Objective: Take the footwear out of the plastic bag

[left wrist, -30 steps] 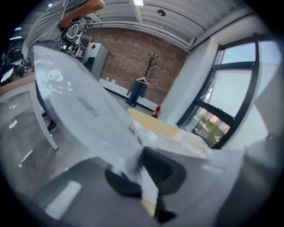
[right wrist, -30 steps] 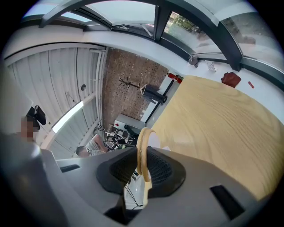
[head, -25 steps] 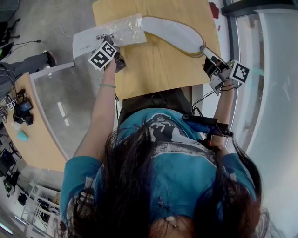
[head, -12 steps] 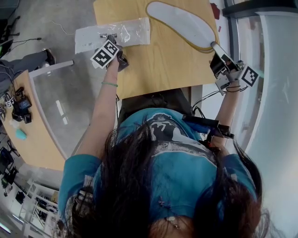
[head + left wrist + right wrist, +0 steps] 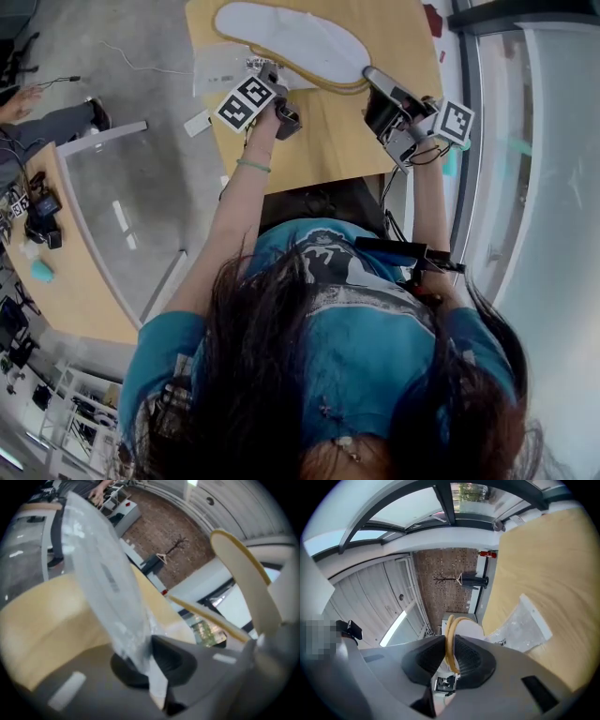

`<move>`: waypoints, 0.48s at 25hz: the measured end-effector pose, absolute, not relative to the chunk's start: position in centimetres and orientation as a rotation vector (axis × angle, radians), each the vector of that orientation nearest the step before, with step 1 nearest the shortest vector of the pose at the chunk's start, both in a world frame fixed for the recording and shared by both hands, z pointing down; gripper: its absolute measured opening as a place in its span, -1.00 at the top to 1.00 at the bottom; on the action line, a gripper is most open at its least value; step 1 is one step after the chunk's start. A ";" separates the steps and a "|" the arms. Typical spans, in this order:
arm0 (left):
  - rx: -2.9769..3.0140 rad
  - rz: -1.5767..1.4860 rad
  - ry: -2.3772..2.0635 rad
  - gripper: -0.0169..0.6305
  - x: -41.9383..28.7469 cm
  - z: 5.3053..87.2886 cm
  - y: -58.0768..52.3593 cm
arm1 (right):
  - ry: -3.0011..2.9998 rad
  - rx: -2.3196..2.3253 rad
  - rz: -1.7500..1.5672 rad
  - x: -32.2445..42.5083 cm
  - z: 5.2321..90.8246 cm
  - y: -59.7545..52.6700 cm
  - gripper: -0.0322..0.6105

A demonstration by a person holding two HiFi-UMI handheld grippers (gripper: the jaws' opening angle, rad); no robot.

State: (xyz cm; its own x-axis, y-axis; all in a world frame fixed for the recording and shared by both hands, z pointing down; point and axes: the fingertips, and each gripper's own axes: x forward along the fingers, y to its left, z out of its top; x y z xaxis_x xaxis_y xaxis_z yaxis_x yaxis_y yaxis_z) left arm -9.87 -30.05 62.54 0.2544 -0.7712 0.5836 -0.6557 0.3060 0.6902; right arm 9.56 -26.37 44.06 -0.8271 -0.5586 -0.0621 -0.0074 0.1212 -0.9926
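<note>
The slipper, a flat white sole with a yellow rim, is lying lengthwise over the far end of the wooden table, fully outside the plastic bag. Seen from the head view, one end of it is sitting in the right gripper. In the right gripper view, the ribbed pads are pinching its thin yellow edge between them, and the sole is running away from the jaws edge-on.

The clear, crumpled bag is showing at the slipper's left side in the head view, its near edge clamped in the left gripper. In the left gripper view, the film is rising out of the tightly closed jaws, while the slipper is standing apart to the right.

Both of the person's arms are reaching forward over the table. The left forearm is angling inward, a green band circling its wrist. The right arm is extending straight along the table's right edge.
</note>
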 end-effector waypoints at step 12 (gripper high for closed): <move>1.337 -0.196 -1.155 0.81 -4.8 63.9 -29.3 | 1.711 -0.860 -2.023 11.5 55.7 -25.7 0.68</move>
State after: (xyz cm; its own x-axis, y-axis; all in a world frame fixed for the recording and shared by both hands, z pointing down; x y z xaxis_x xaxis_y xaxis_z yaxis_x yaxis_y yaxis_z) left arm -4.80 -29.30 63.93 0.4764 -0.6969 0.5361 -0.4815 0.3033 0.8223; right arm 11.50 -25.72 55.70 -0.7527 -0.6204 0.2202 -0.1140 -0.2066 -0.9718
